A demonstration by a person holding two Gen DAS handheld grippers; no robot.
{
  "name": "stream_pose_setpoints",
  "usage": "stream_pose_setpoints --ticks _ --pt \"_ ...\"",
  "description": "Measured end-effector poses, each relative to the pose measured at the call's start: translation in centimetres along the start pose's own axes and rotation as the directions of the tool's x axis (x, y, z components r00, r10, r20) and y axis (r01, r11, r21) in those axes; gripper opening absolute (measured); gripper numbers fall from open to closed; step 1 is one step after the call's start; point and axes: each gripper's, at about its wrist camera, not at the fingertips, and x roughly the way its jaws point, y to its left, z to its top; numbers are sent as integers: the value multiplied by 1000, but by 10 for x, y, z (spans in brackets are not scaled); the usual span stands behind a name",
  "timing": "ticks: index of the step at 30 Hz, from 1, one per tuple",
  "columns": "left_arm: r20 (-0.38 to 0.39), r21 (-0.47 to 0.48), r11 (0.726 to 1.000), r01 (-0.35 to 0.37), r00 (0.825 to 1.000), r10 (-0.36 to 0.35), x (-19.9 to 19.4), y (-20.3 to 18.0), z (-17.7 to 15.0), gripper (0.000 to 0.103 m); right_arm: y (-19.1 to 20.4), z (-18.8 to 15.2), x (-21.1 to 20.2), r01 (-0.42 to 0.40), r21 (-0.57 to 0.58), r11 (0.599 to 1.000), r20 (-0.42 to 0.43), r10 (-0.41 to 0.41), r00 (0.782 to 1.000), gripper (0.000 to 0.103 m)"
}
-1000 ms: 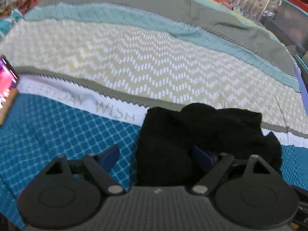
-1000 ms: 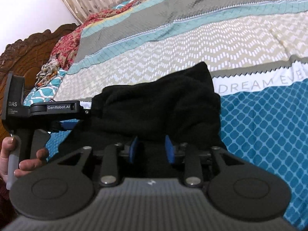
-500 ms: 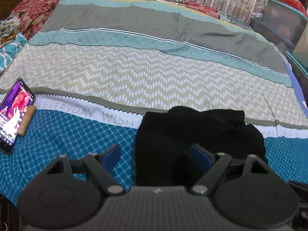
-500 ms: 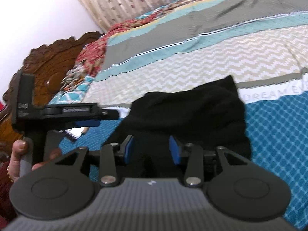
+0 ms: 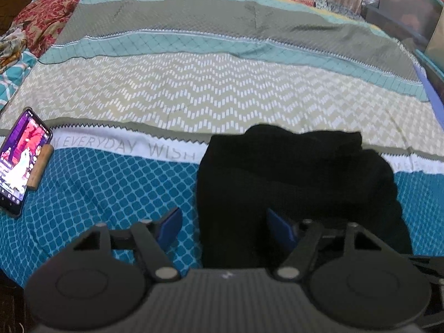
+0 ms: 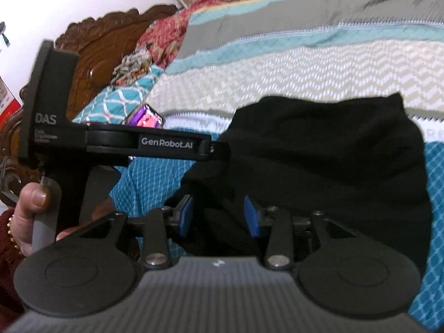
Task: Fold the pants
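Observation:
Black pants (image 5: 291, 183) lie folded into a compact bundle on the patterned bedspread (image 5: 222, 97), near its front edge. My left gripper (image 5: 225, 229) hovers over the bundle's near left corner, its jaws closing. The blue pads (image 5: 170, 226) stand apart on either side of the edge and do not press the cloth. In the right wrist view the pants (image 6: 333, 161) fill the middle. My right gripper (image 6: 219, 216) is open just above their near edge, with only dark cloth seen behind the gap. A hand (image 6: 33, 199) holds the left gripper's handle at the left.
A lit phone (image 5: 19, 161) leans on a small wooden block at the bed's left edge, also seen as the phone (image 6: 147, 119). A carved wooden headboard (image 6: 91, 55) and rumpled red bedding (image 5: 41, 19) lie beyond. Boxes (image 5: 402, 14) stand at the far right.
Both grippers have drawn back from the pants, so more of the bed shows. The left jaws have narrowed. The pants have stayed in place.

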Motion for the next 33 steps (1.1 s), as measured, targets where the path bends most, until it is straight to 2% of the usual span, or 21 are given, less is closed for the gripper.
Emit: stream_pose_setpoints --ticks 5,33 --pt "-34 4 1000 -16 999 16 12 2 -4 65 -1 -5 13 6 28 1000 -50 -4 999 44" --pt "-46 38 998 -49 998 50 29 3 -9 72 -12 -10 12 -11 65 998 -59 15 998 42"
